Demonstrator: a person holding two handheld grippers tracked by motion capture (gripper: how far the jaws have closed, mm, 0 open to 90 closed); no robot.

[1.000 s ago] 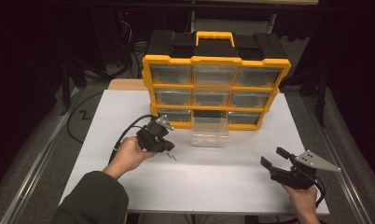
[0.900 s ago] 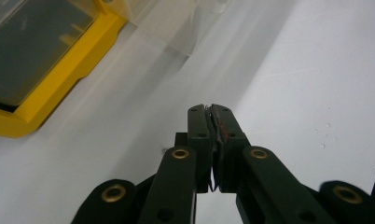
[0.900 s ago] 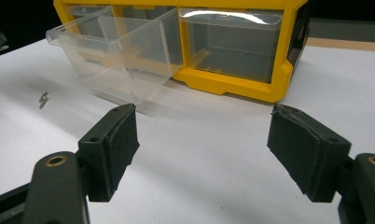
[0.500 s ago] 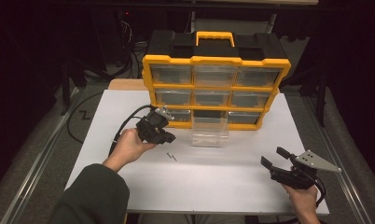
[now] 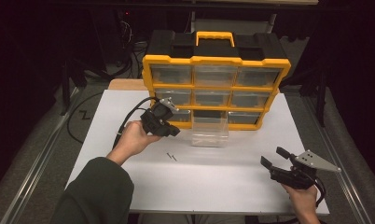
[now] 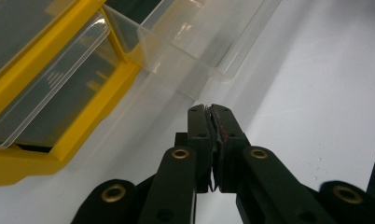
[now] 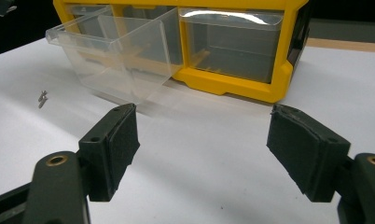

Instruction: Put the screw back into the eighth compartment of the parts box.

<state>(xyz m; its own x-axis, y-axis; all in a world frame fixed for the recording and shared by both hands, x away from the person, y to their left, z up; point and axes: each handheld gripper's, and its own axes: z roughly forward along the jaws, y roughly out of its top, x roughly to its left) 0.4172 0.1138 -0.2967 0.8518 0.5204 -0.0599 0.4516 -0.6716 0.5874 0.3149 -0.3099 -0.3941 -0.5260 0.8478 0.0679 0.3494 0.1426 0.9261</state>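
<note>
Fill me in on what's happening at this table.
A person works at a white table with a gripper in each hand. The left gripper is shut, apparently pinching something thin, and is held up close to a clear drawer pulled out of the bottom row of a yellow parts organizer. Two small screws lie on the table in front of the drawer. The right gripper is open and empty near the table's front right.

L gripper (image 5: 172, 132) lifted off screws (image 5: 171, 156), toward drawer (image 5: 210, 132).
</note>
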